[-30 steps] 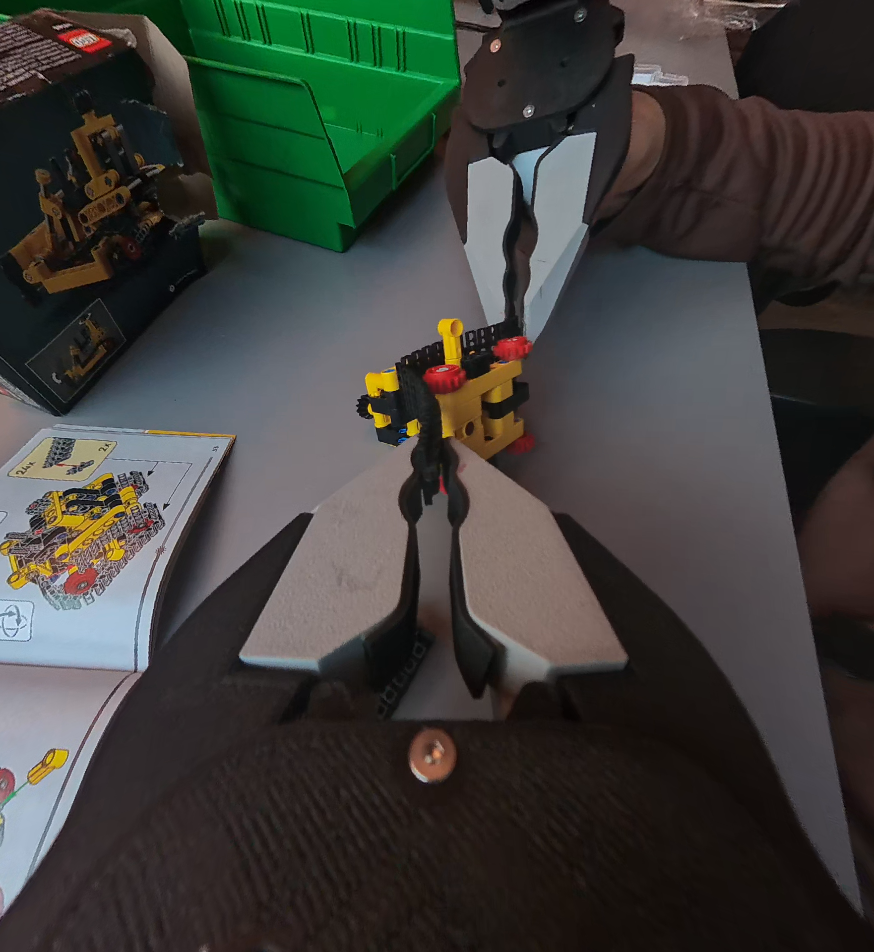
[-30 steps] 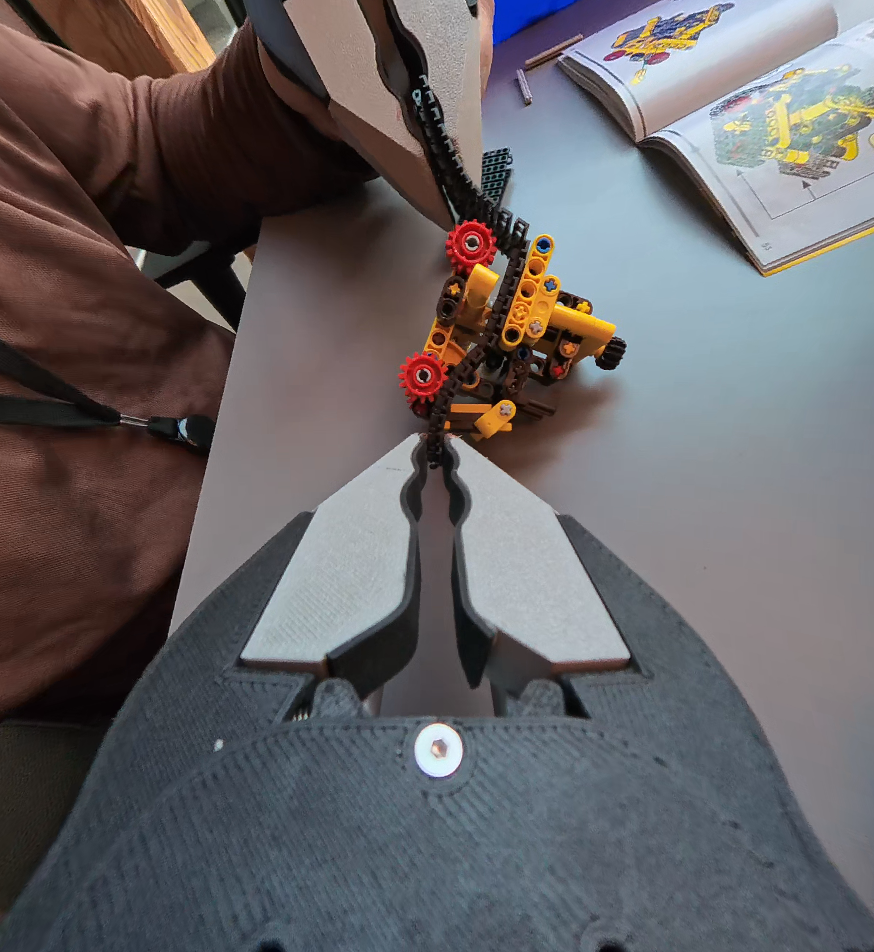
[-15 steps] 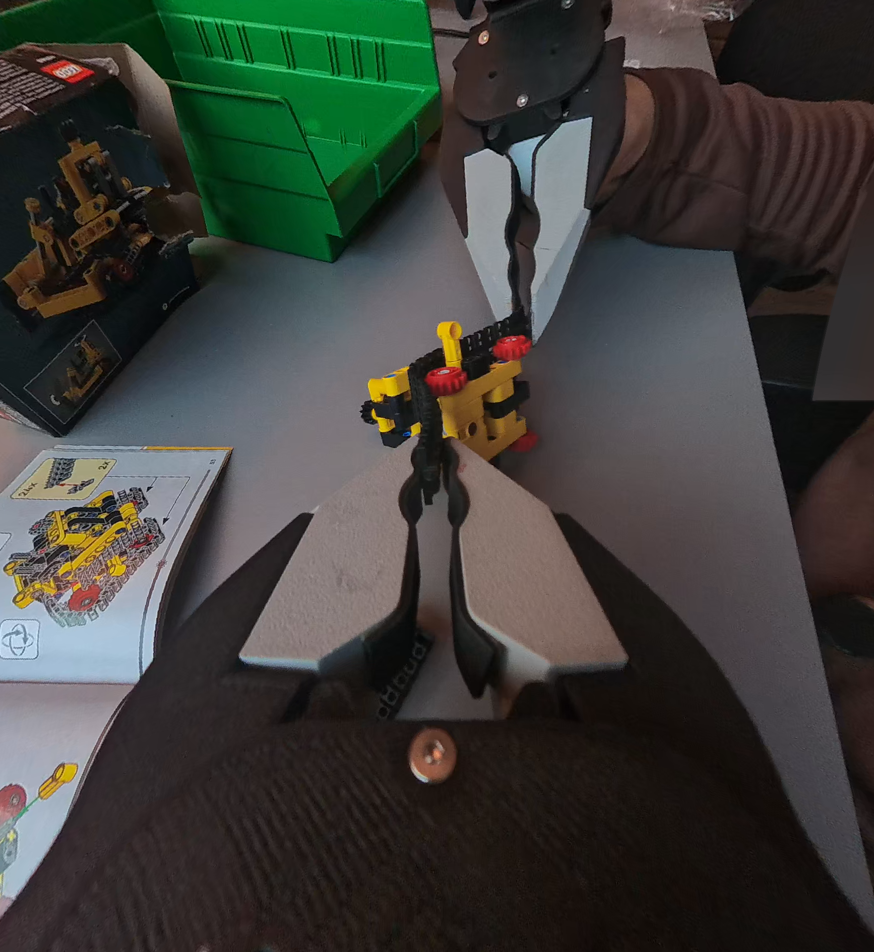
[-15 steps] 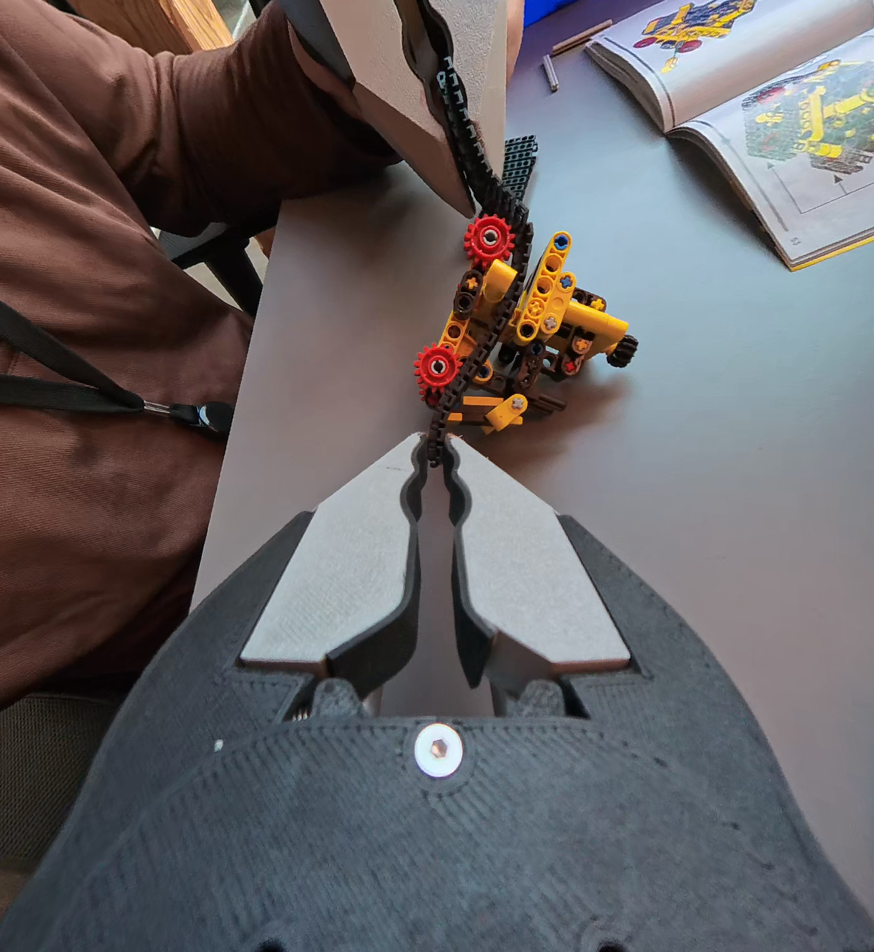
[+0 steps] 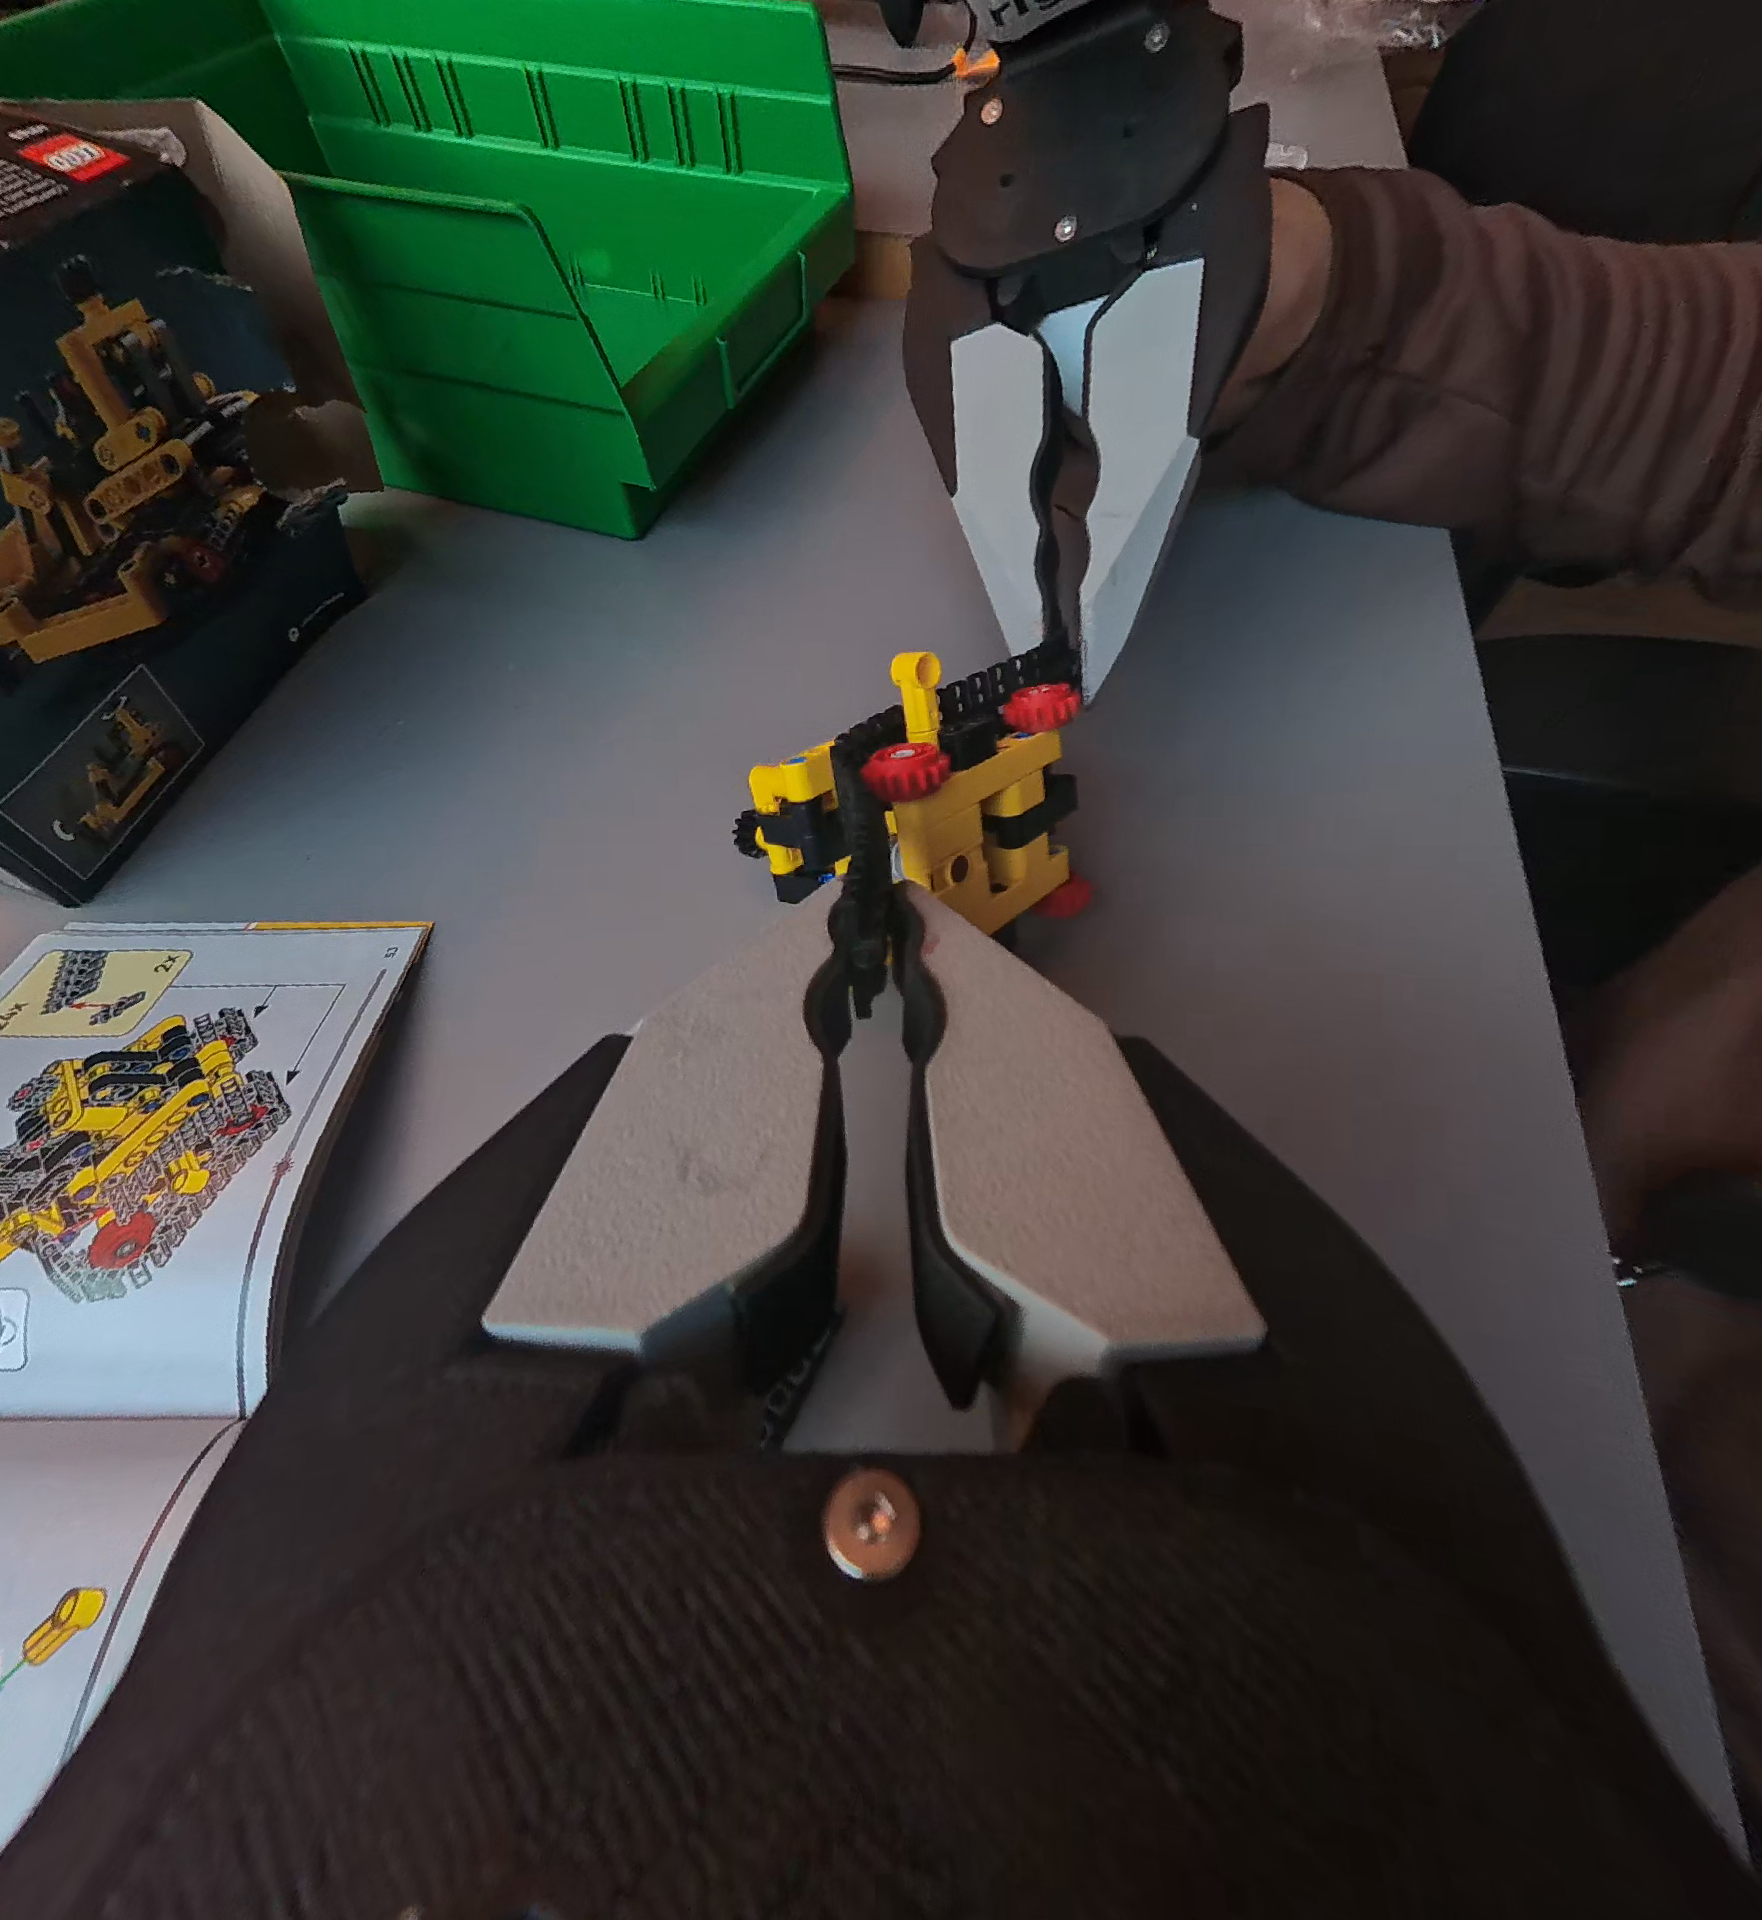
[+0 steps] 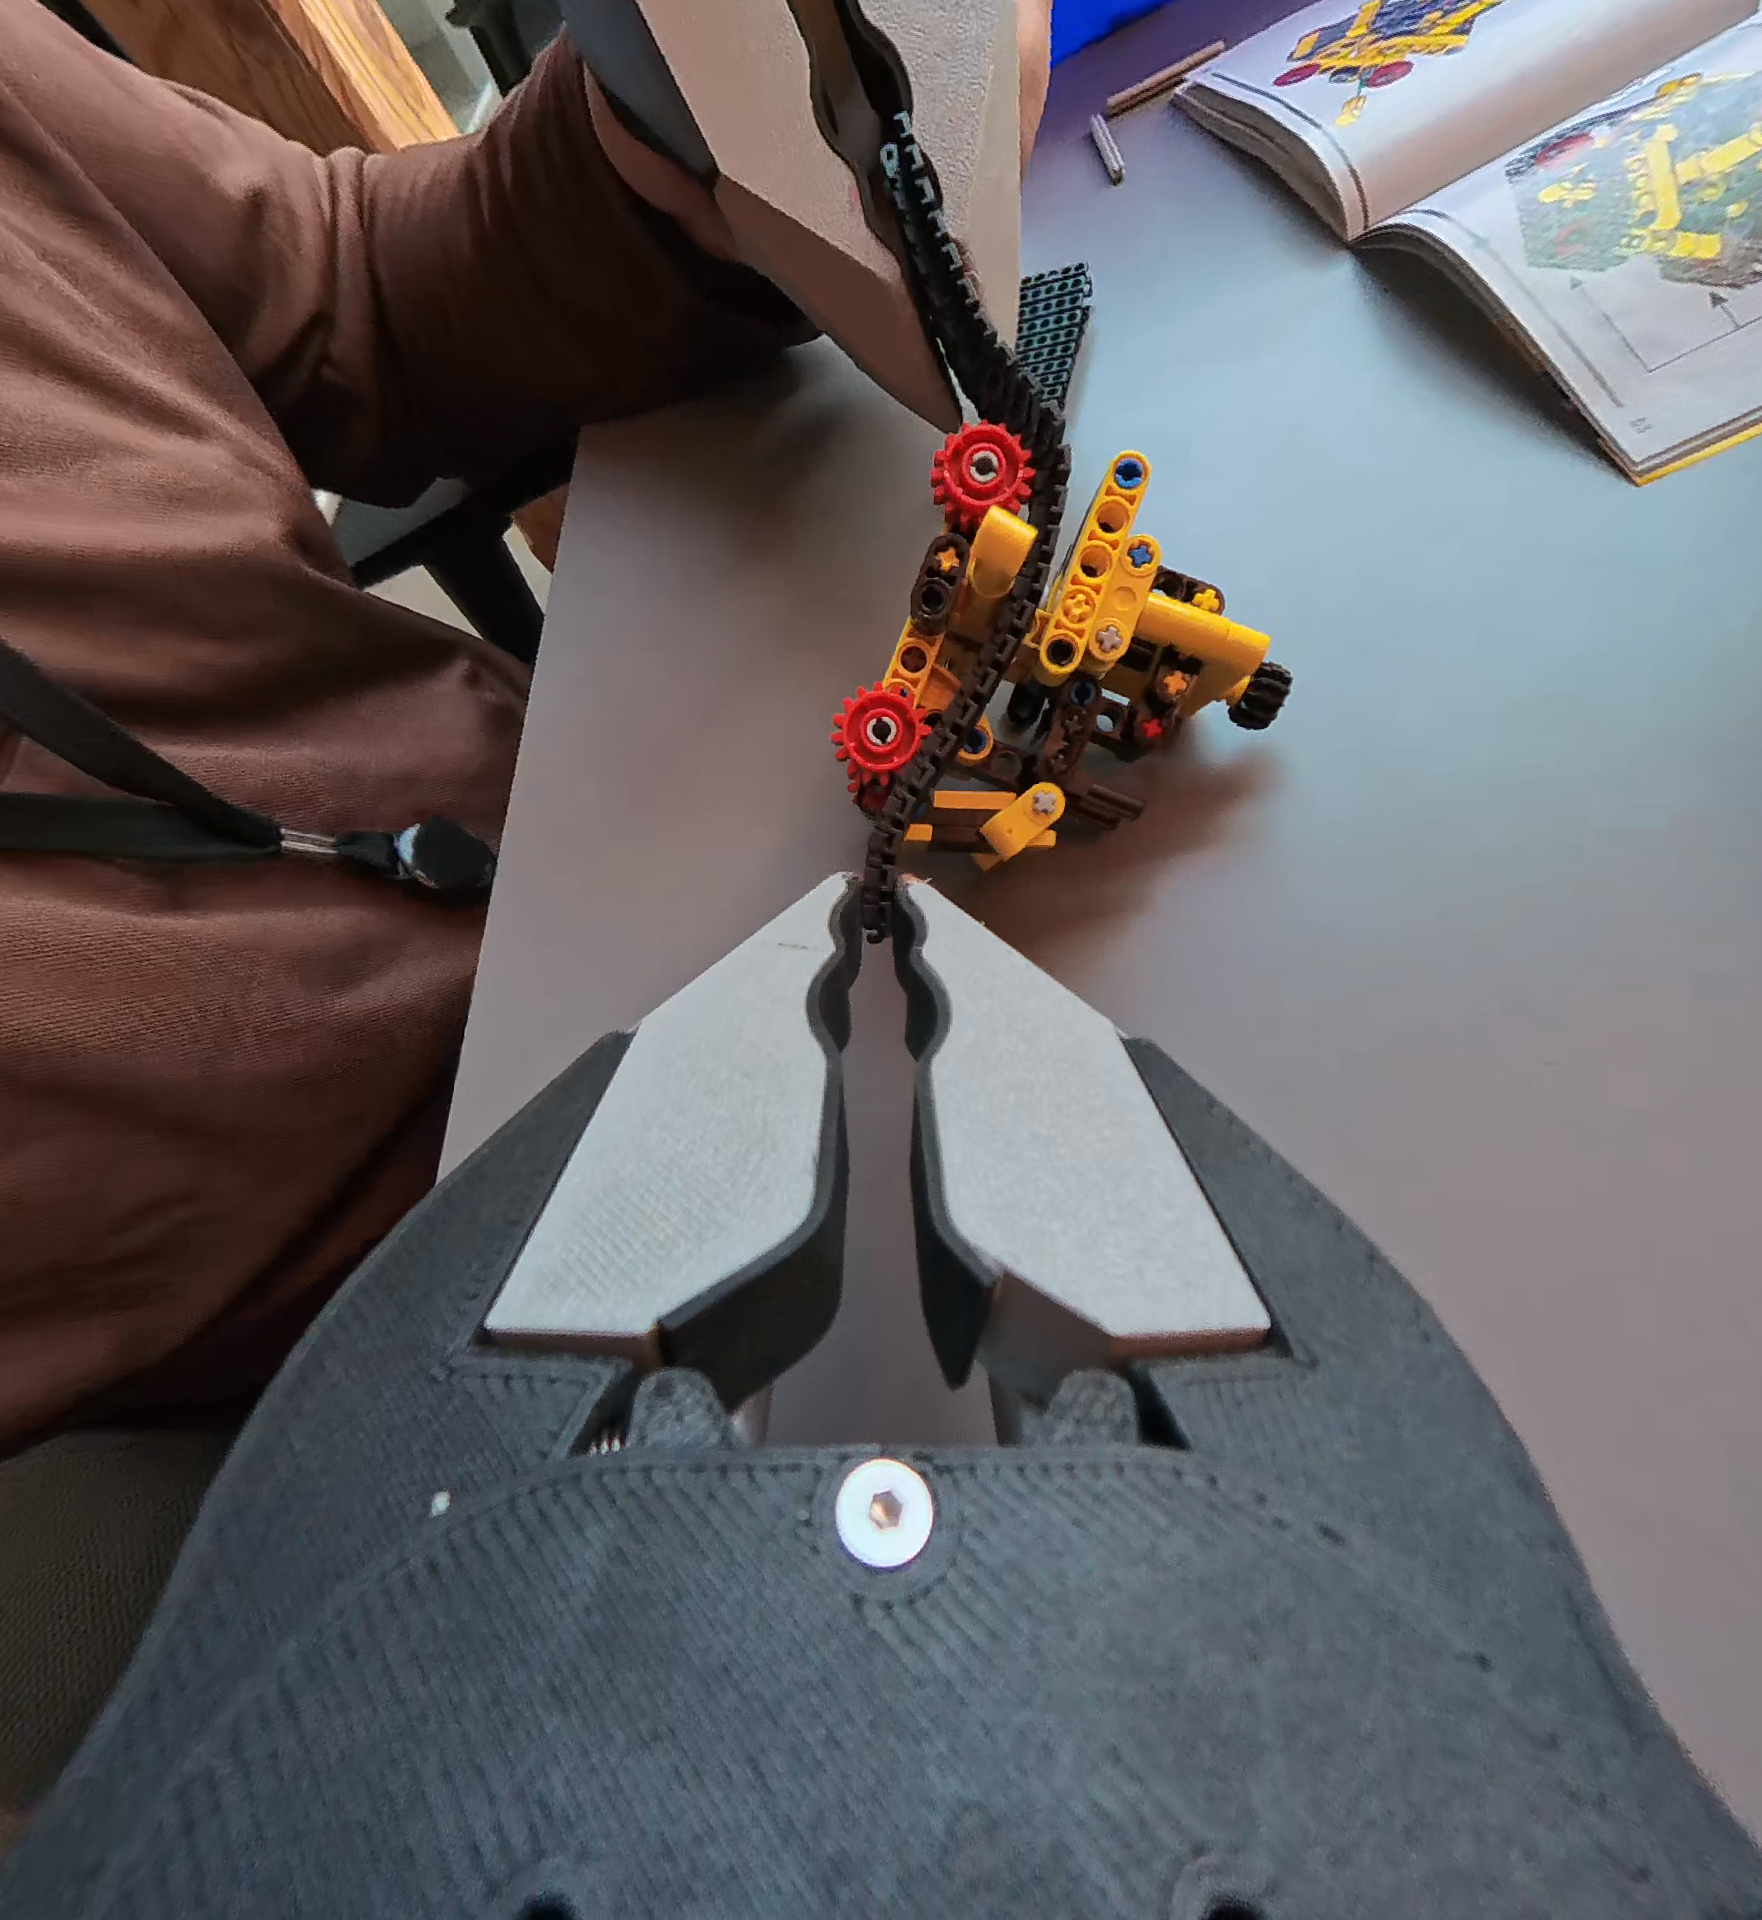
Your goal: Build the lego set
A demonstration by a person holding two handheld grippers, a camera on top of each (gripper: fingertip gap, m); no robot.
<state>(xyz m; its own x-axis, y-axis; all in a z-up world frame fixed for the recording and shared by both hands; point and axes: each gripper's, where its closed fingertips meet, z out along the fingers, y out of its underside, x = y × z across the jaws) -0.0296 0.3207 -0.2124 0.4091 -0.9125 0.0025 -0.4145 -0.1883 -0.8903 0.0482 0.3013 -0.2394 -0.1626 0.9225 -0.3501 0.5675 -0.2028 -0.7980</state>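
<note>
The model (image 5: 918, 810) sits on its side near the table's (image 5: 565, 665) right edge, two red gears (image 6: 981, 473) facing up in the left wrist view. A black track (image 6: 970, 665) drapes over it between them. We pinch one end of the track in the left tongs (image 5: 872, 935), jaws nearly shut on it, and the other end in the right tongs (image 6: 882, 904), likewise clamped on the chain (both tips sit just beside the model).

The table is plain grey. An open booklet (image 5: 129, 1143) lies left of the model, a set box (image 5: 98, 468) stands beyond it, and a green bin (image 5: 586, 239) sits at the back. A spare track piece (image 6: 1053, 322) lies behind the left tongs in the right wrist view. Brown sleeves (image 6: 233, 416) and a dark chair border the edge.

Since a second ago the model has shifted slightly away from the right tongs and the bin slid rightward in our left view; both grips stay on the track.
</note>
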